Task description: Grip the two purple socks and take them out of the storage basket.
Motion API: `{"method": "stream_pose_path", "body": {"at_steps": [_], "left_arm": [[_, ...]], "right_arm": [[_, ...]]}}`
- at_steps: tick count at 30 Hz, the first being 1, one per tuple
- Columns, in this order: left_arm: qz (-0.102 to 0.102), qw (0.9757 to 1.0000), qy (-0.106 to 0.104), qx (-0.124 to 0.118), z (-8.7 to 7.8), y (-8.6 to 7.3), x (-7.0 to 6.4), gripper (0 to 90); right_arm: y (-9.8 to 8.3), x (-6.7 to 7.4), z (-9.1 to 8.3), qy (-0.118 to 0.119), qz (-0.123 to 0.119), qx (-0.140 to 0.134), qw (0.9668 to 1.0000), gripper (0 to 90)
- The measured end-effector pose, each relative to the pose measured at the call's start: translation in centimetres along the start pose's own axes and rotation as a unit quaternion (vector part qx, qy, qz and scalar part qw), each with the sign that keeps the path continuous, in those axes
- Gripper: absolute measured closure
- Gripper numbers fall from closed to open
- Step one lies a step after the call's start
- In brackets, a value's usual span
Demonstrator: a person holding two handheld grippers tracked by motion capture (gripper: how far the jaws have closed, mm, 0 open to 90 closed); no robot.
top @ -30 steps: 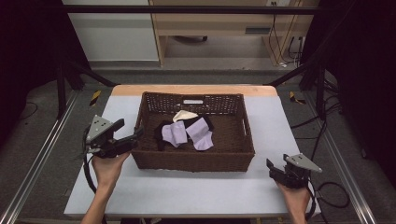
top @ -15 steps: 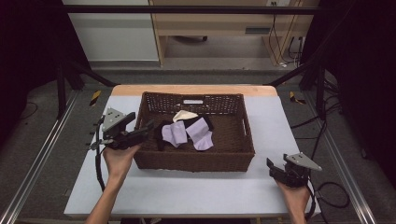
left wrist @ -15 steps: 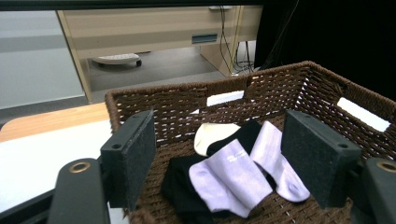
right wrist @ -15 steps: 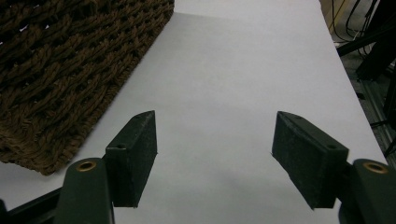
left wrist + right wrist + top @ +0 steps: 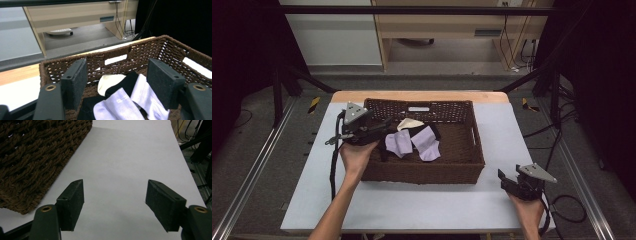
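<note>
While its jaws have just been narrowing with nothing between them, the left gripper (image 5: 384, 125) has swung from the table's left side in over the brown wicker basket's (image 5: 462, 170) left rim, probably going for the socks. It remains fairly wide, touching nothing, poised above the lilac socks (image 5: 125, 105) heaped left of centre in the high view; the right gripper (image 5: 512, 182) rests open at lower right.

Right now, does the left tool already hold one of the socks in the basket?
No, the left tool is open above the basket, with the lilac socks lying untouched beneath its pads.
</note>
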State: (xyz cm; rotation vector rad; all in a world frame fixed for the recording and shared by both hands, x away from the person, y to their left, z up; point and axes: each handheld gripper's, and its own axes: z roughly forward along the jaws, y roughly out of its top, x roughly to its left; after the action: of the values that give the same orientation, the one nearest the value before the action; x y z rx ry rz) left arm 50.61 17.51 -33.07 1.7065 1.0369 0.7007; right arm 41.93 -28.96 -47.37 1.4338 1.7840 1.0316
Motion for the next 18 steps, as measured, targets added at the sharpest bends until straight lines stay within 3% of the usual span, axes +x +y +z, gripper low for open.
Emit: {"method": "stream_pose_path", "body": {"at_steps": [7,18], "left_arm": [[0.003,0.9999,-0.009,0.01,1.8,0.3,-0.3,36.2],[0.03,0.9992,-0.01,0.027,5.1,-0.1,-0.5,38.6]], "right_arm": [[0.0,0.0,0.1,-0.002,-0.004,0.001,1.0,31.0],[0.0,0.0,0.1,-0.003,-0.005,0.002,1.0,31.0]]}}
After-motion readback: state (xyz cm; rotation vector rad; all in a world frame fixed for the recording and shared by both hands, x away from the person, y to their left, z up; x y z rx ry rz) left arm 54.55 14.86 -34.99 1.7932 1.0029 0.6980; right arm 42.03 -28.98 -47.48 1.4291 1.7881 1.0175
